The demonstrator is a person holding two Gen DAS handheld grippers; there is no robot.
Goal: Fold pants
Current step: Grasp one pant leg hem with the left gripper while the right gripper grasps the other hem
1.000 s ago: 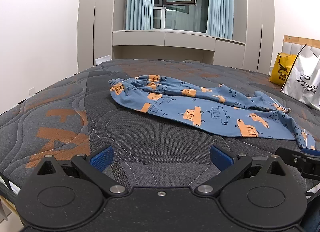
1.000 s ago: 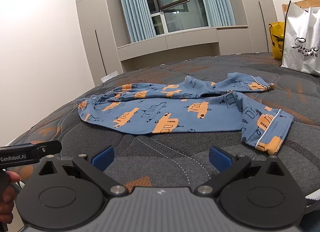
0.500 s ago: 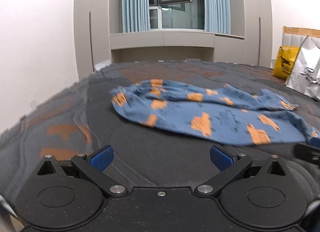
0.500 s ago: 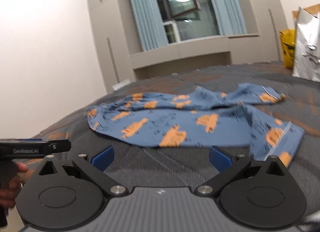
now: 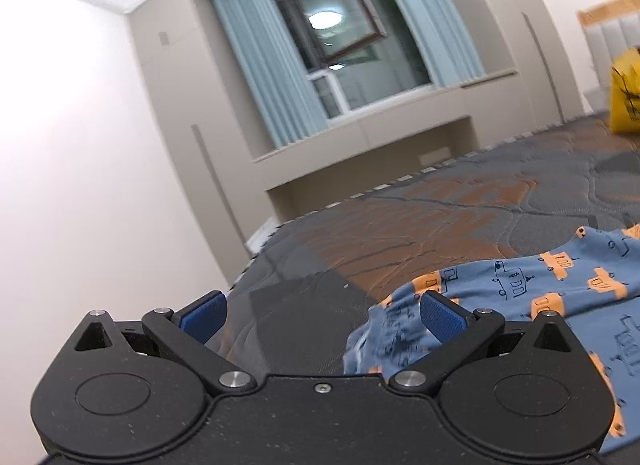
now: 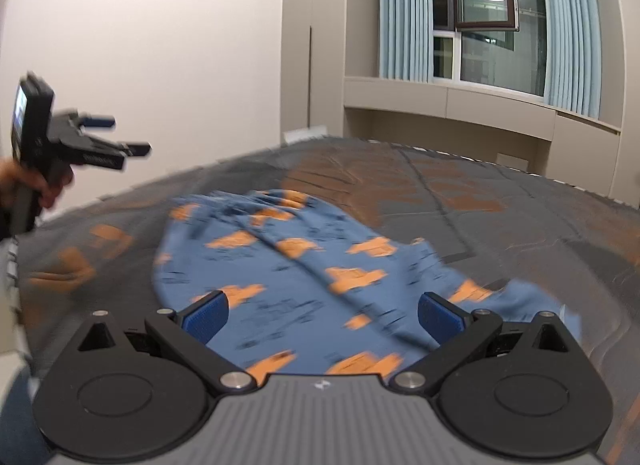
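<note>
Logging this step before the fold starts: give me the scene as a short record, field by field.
surface: grey and orange quilted mattress
garment: blue pants with orange car print, spread out, unfolded
left gripper: open, empty, at the pants' bunched end
right gripper: open, empty, over the pants
contact: neither gripper holds cloth
background: yellow bag, window

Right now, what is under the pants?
The pants lie spread on the grey and orange mattress, which shows all around them. Whatever the cloth covers is hidden. Both grippers, left and right, are open above.
</note>
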